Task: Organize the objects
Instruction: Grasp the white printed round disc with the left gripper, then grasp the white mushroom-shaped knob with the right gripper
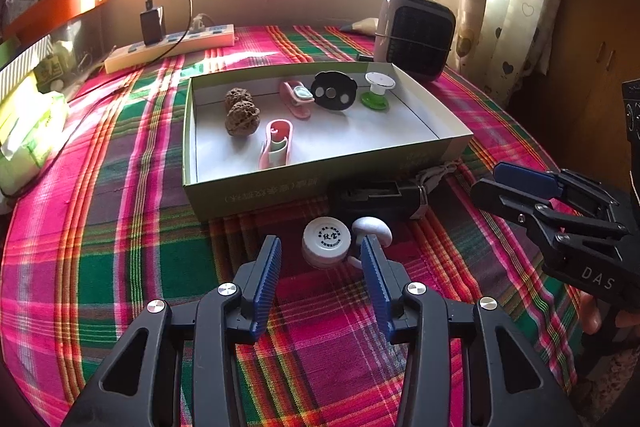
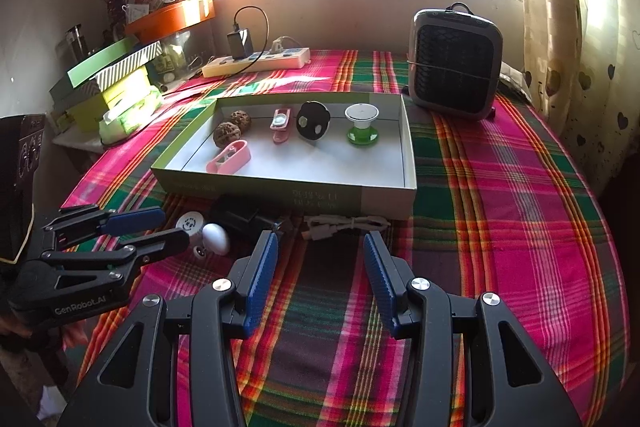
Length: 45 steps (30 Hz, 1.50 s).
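Against the near wall of the shallow green cardboard box (image 1: 280, 183) we see a round white plastic cap (image 1: 326, 241), lying flat, just ahead of our spread, empty left gripper (image 1: 320, 263); right gripper (image 2: 320, 267) spread, empty, over bare plaid surface (image 2: 500, 227).

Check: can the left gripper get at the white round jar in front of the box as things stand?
Probably yes. The left gripper is open, with the white jar just ahead of its fingertips and nothing between. The white mushroom-shaped piece sits tight against the jar beside the right-hand finger and may get nudged.
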### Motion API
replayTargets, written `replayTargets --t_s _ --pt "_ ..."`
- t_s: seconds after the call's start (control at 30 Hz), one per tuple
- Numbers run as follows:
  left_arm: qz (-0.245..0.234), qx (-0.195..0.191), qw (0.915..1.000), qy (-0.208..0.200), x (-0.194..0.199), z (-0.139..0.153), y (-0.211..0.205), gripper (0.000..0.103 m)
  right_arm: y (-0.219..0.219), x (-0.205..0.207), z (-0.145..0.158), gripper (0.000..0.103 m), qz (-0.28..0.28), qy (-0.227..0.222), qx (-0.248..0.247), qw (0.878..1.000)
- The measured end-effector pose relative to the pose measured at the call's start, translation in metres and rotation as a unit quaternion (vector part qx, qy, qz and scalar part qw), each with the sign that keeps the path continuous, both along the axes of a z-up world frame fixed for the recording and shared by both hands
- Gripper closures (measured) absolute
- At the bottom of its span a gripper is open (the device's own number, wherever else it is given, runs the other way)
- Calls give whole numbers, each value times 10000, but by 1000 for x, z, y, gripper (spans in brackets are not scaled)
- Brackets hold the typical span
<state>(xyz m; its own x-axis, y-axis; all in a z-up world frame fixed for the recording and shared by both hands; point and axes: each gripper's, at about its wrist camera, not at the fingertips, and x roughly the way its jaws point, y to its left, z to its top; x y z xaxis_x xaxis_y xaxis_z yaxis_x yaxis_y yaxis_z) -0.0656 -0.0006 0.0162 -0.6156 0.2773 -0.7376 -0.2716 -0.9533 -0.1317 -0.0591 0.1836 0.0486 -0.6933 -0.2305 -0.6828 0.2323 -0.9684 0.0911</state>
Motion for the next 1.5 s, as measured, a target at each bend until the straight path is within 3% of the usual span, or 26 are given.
replayTargets --t_s 0.6,0.77,1.5 --pt "111 -162 9997 -133 -19 -10 2 63 -10 -3 -4 57 110 -122 9 9999" --pt "206 -130 9996 -129 -20 -11 -7 75 -20 -3 -7 57 217 -182 27 9996" --pt "586 -59 9982 -117 -8 -13 -54 76 -82 -12 -21 57 773 -421 93 9961"
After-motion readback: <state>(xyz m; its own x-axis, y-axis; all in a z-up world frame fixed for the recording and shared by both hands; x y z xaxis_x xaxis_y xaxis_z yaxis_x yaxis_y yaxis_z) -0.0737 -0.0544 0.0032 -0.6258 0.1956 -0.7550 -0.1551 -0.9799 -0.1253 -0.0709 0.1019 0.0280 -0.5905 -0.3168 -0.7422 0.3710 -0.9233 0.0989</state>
